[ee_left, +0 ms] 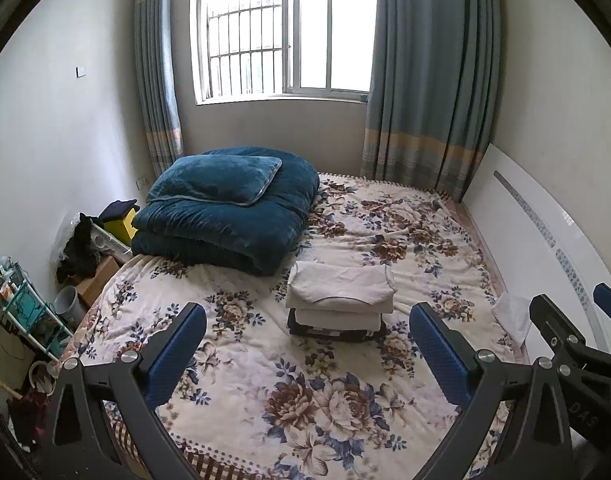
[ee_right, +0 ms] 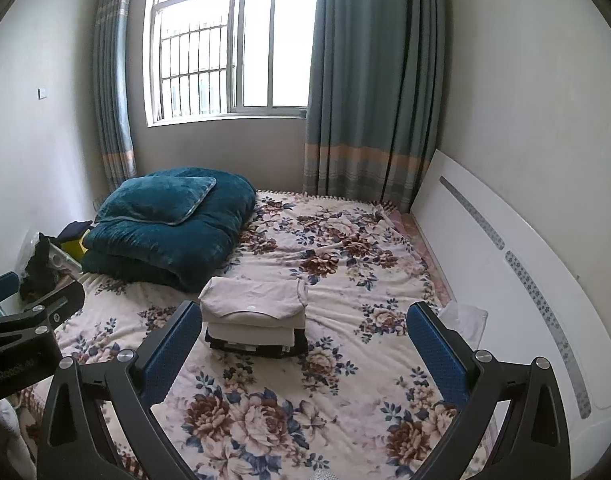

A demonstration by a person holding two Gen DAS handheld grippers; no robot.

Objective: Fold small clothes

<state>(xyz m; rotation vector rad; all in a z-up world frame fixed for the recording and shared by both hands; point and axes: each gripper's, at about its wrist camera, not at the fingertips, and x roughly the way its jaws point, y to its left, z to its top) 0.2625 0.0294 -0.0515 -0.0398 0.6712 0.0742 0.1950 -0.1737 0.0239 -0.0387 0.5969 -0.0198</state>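
Clothes stack (ee_left: 339, 304) lies on the bedspread (ee_left: 265, 360) ahead of left claw (ee_left: 305, 344) and right claw (ee_right: 305, 344), both spread apart, empty.

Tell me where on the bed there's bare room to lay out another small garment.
Free: the floral bedspread between the open left gripper and the folded stack, and the stretch from the stack toward the headboard. Crowded: the far-left corner under the teal quilt.
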